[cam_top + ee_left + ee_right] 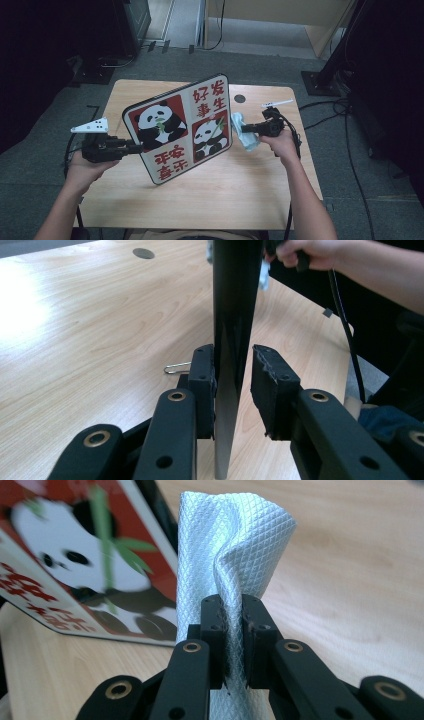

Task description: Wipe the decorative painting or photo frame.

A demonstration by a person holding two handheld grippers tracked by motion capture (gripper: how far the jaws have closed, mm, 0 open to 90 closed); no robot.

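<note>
1. Pale wood grain runs across the table (225, 190) I am working over, and the panda tray (180, 127) is tilted up above its middle, its printed face turned toward me.
2. My left gripper (131, 146) reaches in from the left and meets the tray at its left edge.
3. In the left gripper view that gripper (233, 387) straddles the tray's thin dark edge (234, 315): the left pad lies against it, while the right pad stands a little off with a gap showing, so the jaws are slightly parted and not clamping.
4. A small wire clip (176, 368) lies on the wood just beyond the left jaw.
5. My right gripper (243, 128) holds a light blue wiping cloth (245, 132) just beside the tray's right edge, close to the lower panda panel.
6. In the right gripper view the gripper (232, 630) is pinched narrow on the quilted cloth (230, 545), which fans out upward above the pads.
7. Behind the cloth I see the tray's panda picture (75, 565) close by; I cannot tell whether the cloth touches it.
</note>
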